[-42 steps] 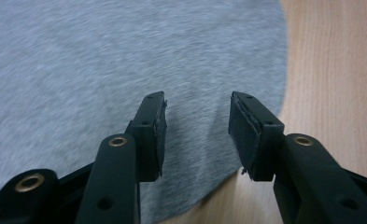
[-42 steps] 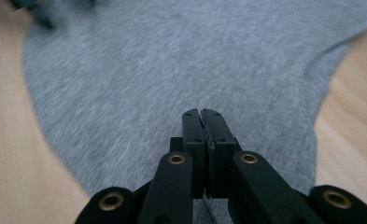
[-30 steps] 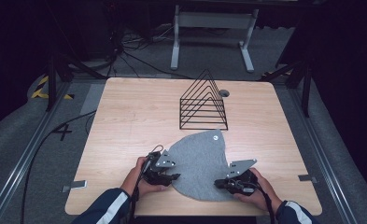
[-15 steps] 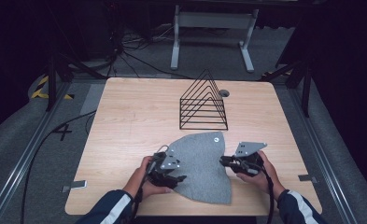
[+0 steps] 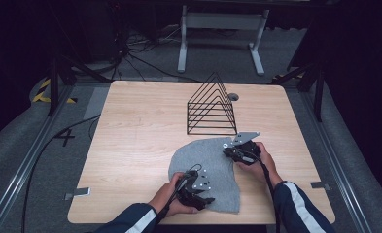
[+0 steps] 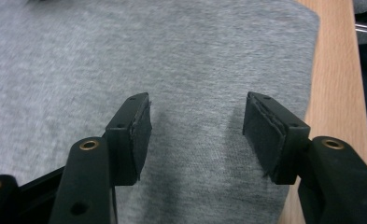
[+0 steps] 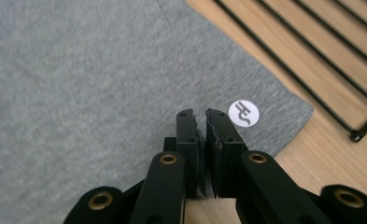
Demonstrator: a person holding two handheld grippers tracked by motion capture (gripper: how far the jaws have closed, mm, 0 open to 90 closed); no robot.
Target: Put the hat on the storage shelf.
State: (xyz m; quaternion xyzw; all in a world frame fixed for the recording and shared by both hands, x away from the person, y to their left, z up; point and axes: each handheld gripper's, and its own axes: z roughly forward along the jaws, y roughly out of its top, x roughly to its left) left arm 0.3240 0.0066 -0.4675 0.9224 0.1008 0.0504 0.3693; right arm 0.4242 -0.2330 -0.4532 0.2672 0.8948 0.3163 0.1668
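Since a second ago the right gripper (image 5: 233, 152) has carried its corner of the grey cloth (image 5: 205, 167) up toward the wire rack (image 5: 212, 108); its jaws stand nearly together over the cloth beside a white round label (image 7: 243, 113). Jaws spread wide, the left gripper (image 6: 195, 130) hovers over the cloth's near edge on the wooden table (image 5: 135, 131).

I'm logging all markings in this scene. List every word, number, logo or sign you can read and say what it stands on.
"4": painted on the grey floor left of the table.
A round white sticker on the grey cloth, beside the right claw: a dark curly logo, not readable as letters.
Yellow and black hazard stripes on the floor: no text.
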